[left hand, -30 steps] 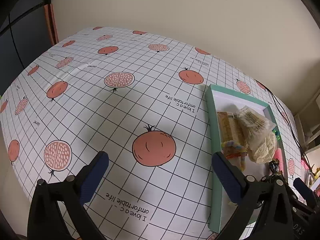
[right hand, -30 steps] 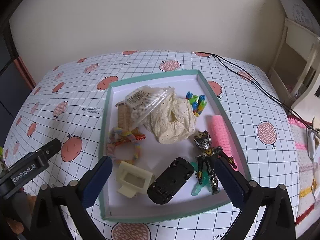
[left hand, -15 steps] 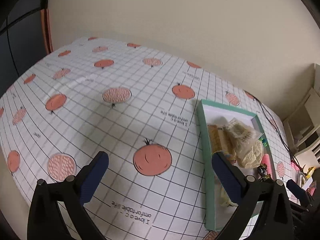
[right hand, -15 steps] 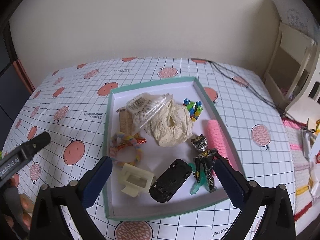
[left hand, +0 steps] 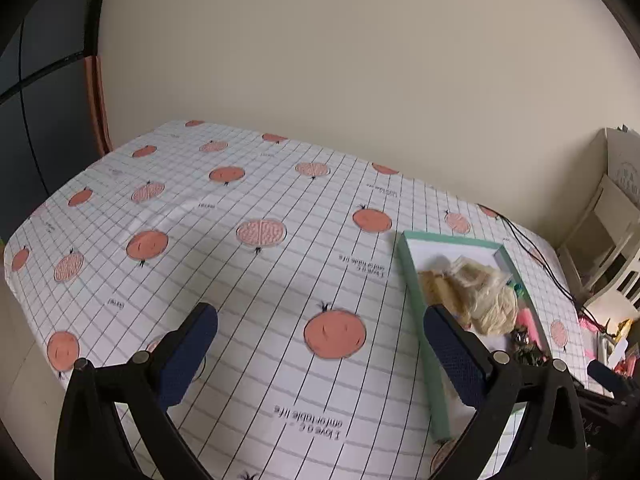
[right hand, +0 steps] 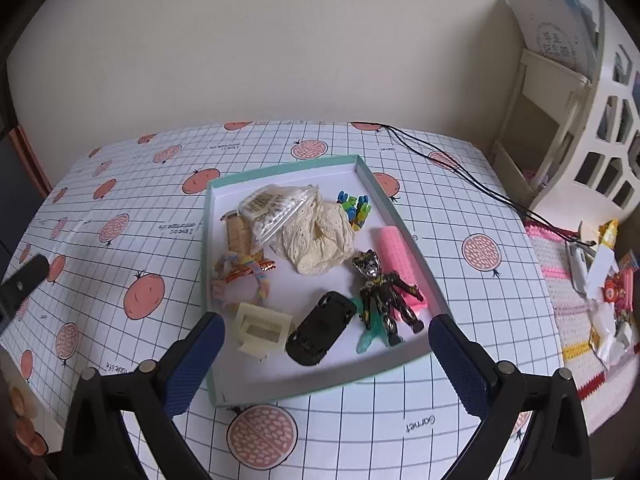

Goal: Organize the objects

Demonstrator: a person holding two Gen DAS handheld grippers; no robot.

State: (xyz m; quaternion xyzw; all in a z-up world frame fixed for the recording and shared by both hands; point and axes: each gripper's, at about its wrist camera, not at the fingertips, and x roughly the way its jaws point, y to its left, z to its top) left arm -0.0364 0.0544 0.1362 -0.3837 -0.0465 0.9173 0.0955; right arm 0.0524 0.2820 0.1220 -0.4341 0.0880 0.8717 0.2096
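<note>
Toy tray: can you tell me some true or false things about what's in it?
1. The black car lies inside the tray. True.
2. The right gripper is holding the car. False: it is open and holds nothing.
3. The robot figure lies partly on the pink roll. True.
4. The cream cloth is on the tablecloth outside the tray. False: it is in the tray.
5. The left gripper is shut. False: it is open over the tablecloth.
</note>
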